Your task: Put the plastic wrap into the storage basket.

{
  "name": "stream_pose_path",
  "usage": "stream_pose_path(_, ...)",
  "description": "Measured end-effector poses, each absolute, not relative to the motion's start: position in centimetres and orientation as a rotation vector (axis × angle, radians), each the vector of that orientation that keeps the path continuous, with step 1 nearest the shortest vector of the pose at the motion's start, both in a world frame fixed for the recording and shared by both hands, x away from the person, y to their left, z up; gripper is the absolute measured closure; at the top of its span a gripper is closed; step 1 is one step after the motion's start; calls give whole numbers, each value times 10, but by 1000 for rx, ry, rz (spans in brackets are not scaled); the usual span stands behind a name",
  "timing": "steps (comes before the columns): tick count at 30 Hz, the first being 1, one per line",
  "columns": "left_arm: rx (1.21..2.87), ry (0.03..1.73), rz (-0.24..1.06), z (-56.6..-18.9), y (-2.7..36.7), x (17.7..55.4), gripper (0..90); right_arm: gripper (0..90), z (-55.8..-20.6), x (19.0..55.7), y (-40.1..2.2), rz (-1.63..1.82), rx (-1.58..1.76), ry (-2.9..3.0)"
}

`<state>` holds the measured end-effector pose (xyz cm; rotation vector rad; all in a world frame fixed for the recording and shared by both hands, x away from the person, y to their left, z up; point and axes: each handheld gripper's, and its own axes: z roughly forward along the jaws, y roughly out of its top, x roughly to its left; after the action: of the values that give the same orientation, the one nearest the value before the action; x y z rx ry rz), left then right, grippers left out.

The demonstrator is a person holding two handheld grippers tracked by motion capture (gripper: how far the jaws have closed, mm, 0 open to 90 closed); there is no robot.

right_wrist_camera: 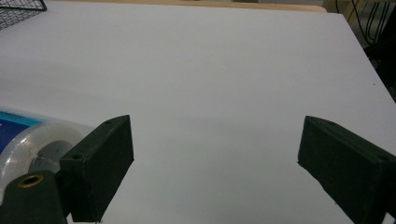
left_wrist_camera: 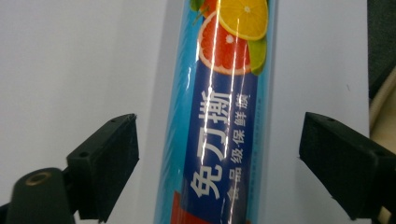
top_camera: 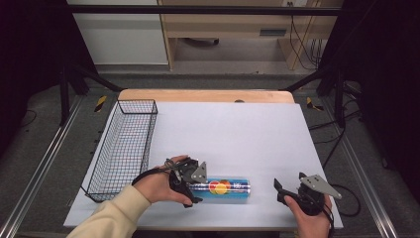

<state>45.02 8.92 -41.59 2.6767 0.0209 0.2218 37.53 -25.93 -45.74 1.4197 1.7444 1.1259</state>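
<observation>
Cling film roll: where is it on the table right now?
In the high view the cling film roll lies flat near the table's front edge, between the open fingers of the left gripper, with the wire basket off to its left.

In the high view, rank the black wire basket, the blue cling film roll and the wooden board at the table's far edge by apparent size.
1. Black wire basket.
2. Wooden board: a long strip, but thin and farther off, so unsure.
3. Blue cling film roll.

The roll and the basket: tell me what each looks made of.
Roll: glossy plastic film wrap, judging by the bright glare streaks; its end looks like clear wound film. Basket: thin black wire mesh, probably coated metal, see-through grid.
</observation>
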Motion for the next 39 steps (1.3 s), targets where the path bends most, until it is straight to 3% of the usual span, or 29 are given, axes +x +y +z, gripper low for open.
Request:
stream_pose_path(22,2731,-5,134,-442,86,465,192,117,-458,376,-260,1133,1419,1756)
stream_pose_path(39,2773,-31,139,-446,85,467,266,120,-459,376,-259,1139,1423,1762)
